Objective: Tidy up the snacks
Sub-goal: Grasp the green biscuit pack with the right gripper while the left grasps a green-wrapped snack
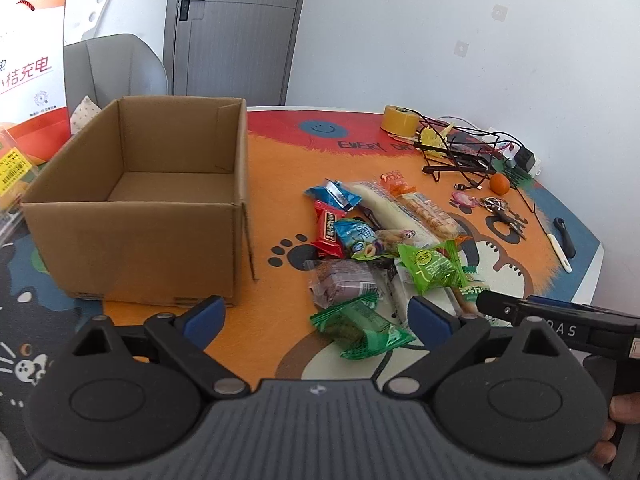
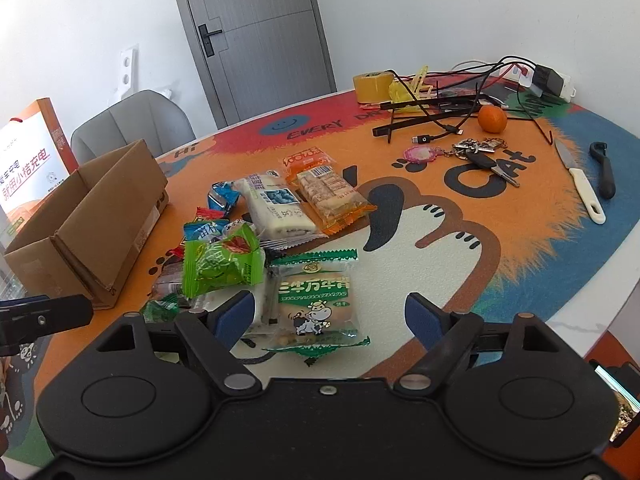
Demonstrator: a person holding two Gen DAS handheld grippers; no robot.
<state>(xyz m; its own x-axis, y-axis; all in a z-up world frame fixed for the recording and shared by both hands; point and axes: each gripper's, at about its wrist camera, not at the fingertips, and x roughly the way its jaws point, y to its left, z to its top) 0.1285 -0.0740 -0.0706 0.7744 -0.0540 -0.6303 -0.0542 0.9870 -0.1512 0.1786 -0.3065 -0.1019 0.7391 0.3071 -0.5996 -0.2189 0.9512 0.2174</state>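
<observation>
From my left gripper point(image 1: 314, 314), whose blue-padded jaws are spread wide with nothing between them, the open cardboard box point(image 1: 140, 216) sits ahead and to the left, its inside bare as far as I can see. Just ahead and slightly right of that gripper lies a green wrapped snack point(image 1: 362, 330), and beyond it the pile of snacks point(image 1: 380, 236) spreads across the cat-print mat point(image 1: 280, 160). My right gripper point(image 2: 330, 314) is likewise released, jaws apart, hovering over the near edge of the same pile; a green-and-white biscuit packet with a cow on it point(image 2: 316, 300) lies on the mat between its fingers, nearer the left one, ungripped. Left of it I see a bright green packet point(image 2: 220, 264). Ahead lie a long white packet point(image 2: 274, 208) and an orange-wrapped bar point(image 2: 326, 192) side by side. Far ahead to the right sit a small orange point(image 2: 492, 118) and a bunch of keys point(image 2: 478, 154).
</observation>
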